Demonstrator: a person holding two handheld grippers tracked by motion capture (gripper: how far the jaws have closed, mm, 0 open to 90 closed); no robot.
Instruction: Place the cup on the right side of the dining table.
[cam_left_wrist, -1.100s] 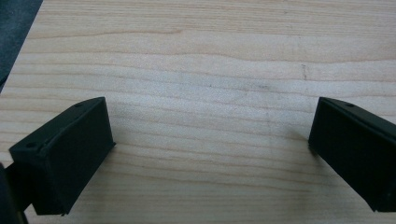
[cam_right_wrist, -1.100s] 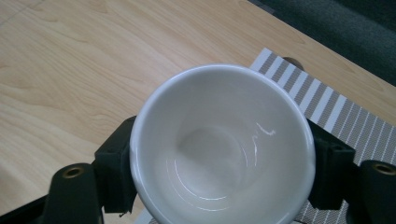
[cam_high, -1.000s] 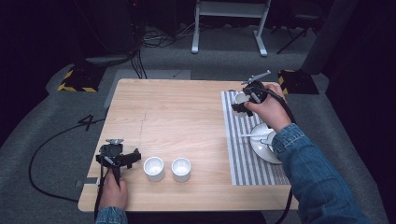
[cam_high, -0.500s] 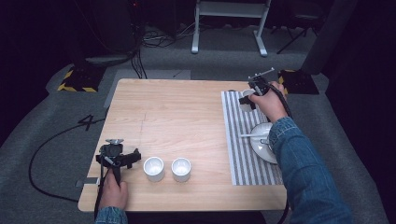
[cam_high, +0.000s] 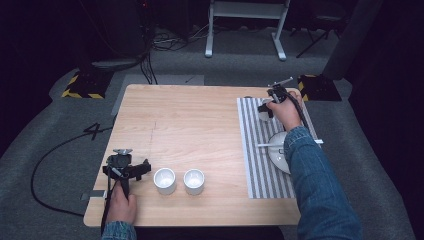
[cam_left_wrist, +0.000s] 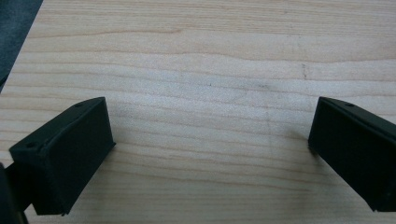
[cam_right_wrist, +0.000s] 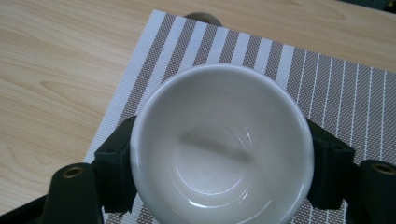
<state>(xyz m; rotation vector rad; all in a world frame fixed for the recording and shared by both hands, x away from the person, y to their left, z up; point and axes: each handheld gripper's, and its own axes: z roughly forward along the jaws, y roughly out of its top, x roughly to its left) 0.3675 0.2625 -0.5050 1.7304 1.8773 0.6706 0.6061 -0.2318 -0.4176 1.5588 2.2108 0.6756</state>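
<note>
Right gripper (cam_right_wrist: 219, 186) clamps a white cup (cam_right_wrist: 219, 144) between its jaws, one on each side, above the far end of the striped placemat (cam_high: 260, 150). Left gripper (cam_left_wrist: 205, 158) rests wide apart and empty over bare wooden table (cam_high: 200, 120), just beside two matching cups (cam_high: 179, 181) near the front edge. Likely a carry in progress; the next move calls for a level set-down, perhaps beside that pair.
</note>
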